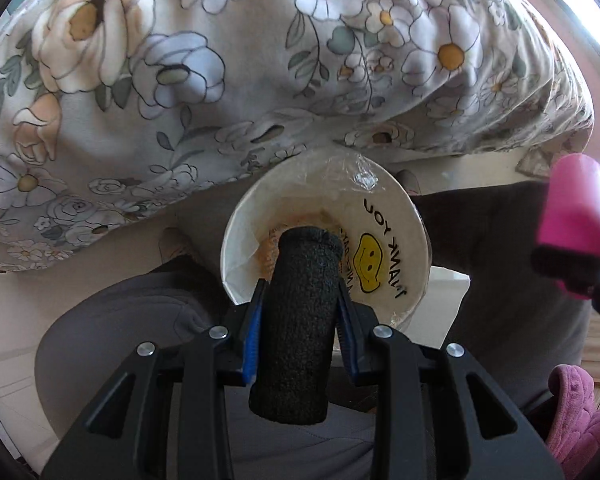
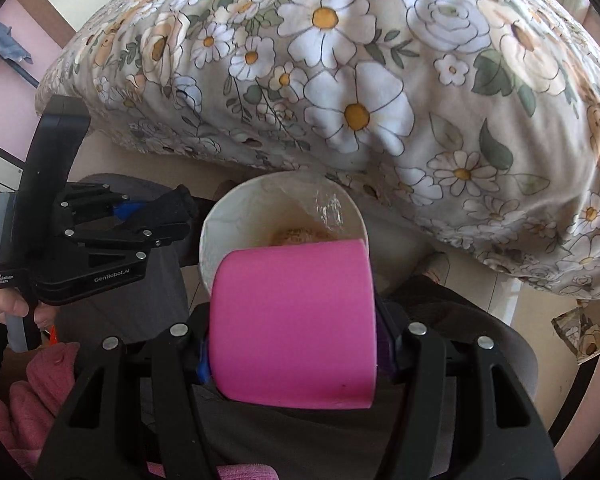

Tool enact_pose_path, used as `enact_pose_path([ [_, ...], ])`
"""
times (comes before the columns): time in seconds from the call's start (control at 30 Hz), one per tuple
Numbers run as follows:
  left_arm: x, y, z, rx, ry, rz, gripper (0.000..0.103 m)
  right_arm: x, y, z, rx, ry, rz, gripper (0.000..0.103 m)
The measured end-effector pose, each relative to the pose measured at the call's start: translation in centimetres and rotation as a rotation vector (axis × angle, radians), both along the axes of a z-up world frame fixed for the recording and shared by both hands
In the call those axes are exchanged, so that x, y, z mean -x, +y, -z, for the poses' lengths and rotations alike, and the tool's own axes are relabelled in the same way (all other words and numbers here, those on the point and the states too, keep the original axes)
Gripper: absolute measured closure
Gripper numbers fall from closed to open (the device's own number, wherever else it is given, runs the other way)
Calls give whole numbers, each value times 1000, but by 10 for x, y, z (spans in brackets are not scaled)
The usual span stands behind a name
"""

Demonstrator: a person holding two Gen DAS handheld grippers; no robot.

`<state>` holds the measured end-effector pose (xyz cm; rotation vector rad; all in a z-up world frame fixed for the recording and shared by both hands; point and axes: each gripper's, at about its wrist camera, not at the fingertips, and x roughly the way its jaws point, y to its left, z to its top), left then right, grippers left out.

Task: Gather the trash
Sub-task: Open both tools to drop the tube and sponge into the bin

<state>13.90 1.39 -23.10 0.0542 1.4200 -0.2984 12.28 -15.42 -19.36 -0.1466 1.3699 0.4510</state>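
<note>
We're mid-carry: left gripper [image 1: 296, 280] clamped on the paper bowl [image 1: 384, 236] at center frame, right gripper [image 2: 294, 322] also closed on its rim [image 2: 216, 216], so next we need a bin, none visible beside the floral cover [image 2: 380, 80].

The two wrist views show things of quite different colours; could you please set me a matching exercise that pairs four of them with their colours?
Things:
1. left gripper sleeve
2. right gripper sleeve
3. smiley face printed on the plastic in the bowl
4. paper bowl

Colours:
A. white
B. pink
C. black
D. yellow

Pairs: 1-C, 2-B, 3-D, 4-A
</note>
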Motion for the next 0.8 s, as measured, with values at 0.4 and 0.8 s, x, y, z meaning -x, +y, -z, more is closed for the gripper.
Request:
enact_pose_path([
  [0.4, -35, -23, 84, 37, 203, -26, 68, -20, 24, 117, 49, 256, 16, 43],
  [0.8, -53, -30, 146, 89, 344, -95, 67, -37, 41, 193, 7, 425, 77, 42],
])
